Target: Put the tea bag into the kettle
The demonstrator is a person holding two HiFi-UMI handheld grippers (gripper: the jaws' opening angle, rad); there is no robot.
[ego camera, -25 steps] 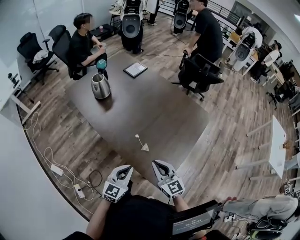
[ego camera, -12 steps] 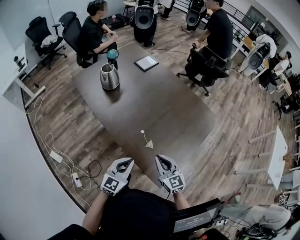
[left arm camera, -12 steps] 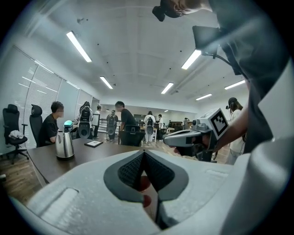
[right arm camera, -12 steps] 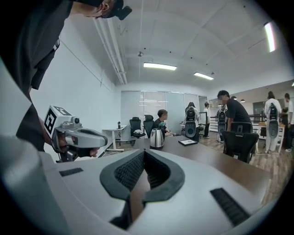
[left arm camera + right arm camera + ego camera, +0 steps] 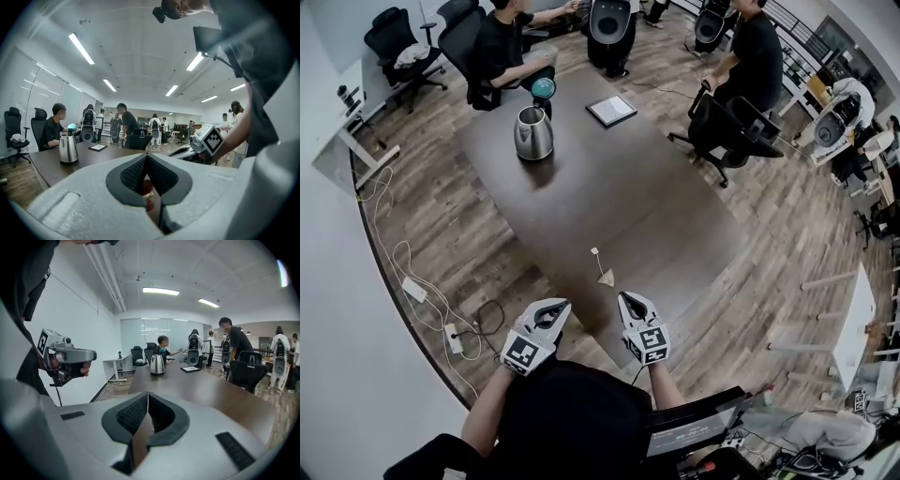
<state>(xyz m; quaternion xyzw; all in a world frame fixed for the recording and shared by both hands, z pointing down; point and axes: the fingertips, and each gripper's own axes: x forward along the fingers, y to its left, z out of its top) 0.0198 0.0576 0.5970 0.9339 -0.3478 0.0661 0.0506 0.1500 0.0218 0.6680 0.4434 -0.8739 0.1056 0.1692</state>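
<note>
We hold left tool and right tool clenched, empty, at the dark wooden tabletop's near edge by the small white tea bag; shiny steel kettle near its far edge.

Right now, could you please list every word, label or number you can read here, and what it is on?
No text is readable.
Small screen at the head view's bottom edge: pale characters, too small to read.
Marker cubes: black-and-white square patterns, no letters.
Flat framed pad: too small to tell.
</note>
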